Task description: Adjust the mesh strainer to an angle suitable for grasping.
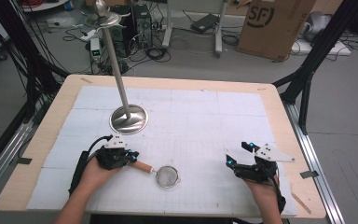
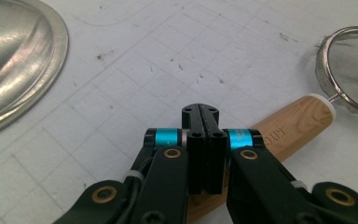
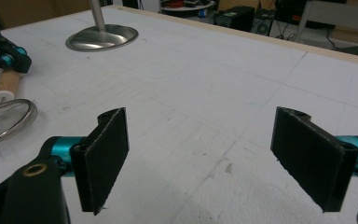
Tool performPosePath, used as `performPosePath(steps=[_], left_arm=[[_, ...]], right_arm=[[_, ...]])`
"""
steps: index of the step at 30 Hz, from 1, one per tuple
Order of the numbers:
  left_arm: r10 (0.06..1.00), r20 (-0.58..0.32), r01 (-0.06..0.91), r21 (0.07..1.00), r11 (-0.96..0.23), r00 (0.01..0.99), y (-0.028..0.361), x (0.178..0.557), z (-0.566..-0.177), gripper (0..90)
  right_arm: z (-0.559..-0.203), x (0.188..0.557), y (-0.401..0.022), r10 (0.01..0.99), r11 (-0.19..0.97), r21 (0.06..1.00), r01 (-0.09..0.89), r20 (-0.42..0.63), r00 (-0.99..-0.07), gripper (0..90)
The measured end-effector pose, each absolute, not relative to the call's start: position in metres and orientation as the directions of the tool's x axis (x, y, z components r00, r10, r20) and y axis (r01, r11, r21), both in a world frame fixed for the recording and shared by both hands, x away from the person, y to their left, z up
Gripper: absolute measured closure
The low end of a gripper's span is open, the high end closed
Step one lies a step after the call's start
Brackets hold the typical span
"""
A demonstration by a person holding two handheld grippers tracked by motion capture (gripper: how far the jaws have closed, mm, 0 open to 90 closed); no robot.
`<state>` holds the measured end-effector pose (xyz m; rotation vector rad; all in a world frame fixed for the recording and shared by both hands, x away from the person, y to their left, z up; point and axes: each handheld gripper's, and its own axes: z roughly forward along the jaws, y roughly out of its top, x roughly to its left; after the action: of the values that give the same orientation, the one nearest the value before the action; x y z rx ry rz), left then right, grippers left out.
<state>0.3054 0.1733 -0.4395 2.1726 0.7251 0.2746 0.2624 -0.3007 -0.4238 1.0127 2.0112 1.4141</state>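
Observation:
A small mesh strainer (image 1: 168, 177) with a wooden handle (image 1: 142, 165) lies on the white gridded mat near the front of the table. My left gripper (image 1: 133, 157) sits over the handle's near end. In the left gripper view its jaws (image 2: 200, 109) are pressed together with nothing between them, and the handle (image 2: 298, 123) lies underneath, running out to the strainer bowl (image 2: 354, 70). My right gripper (image 1: 237, 153) rests at the front right, well apart from the strainer. It is open (image 3: 203, 135) with only bare mat between the pads. The strainer (image 3: 4, 121) lies off to its left.
A metal stand with a round base (image 1: 129, 119) and a tall leaning pole (image 1: 116, 60) stands on the mat behind the left gripper; its base (image 2: 14, 60) is close on that gripper's left. The wooden table edge (image 1: 298, 140) frames the mat. Cables and a cardboard box (image 1: 275, 23) lie on the floor beyond.

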Motion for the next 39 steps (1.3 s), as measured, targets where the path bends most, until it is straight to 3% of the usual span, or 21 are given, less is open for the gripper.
performPosePath(steps=[18,24,27,39], left_arm=[[0.542,-0.087,0.386,0.795,-0.468,0.836,0.183,0.274,-0.441,87.5],[0.476,-0.107,0.347,0.823,-0.451,0.873,0.185,0.272,-0.437,61.6],[0.440,-0.085,0.319,0.811,-0.491,0.894,0.183,0.270,-0.437,53.4],[0.360,-0.040,0.265,0.751,-0.605,0.932,0.177,0.270,-0.436,47.9]], right_arm=[[-0.425,0.262,-0.297,0.787,0.214,0.930,0.299,0.018,-0.617,17.8],[-0.426,0.263,-0.297,0.786,0.218,0.930,0.297,0.013,-0.618,17.8],[-0.426,0.263,-0.296,0.786,0.217,0.930,0.298,0.014,-0.618,17.8],[-0.426,0.263,-0.297,0.786,0.217,0.930,0.297,0.015,-0.618,17.8]])
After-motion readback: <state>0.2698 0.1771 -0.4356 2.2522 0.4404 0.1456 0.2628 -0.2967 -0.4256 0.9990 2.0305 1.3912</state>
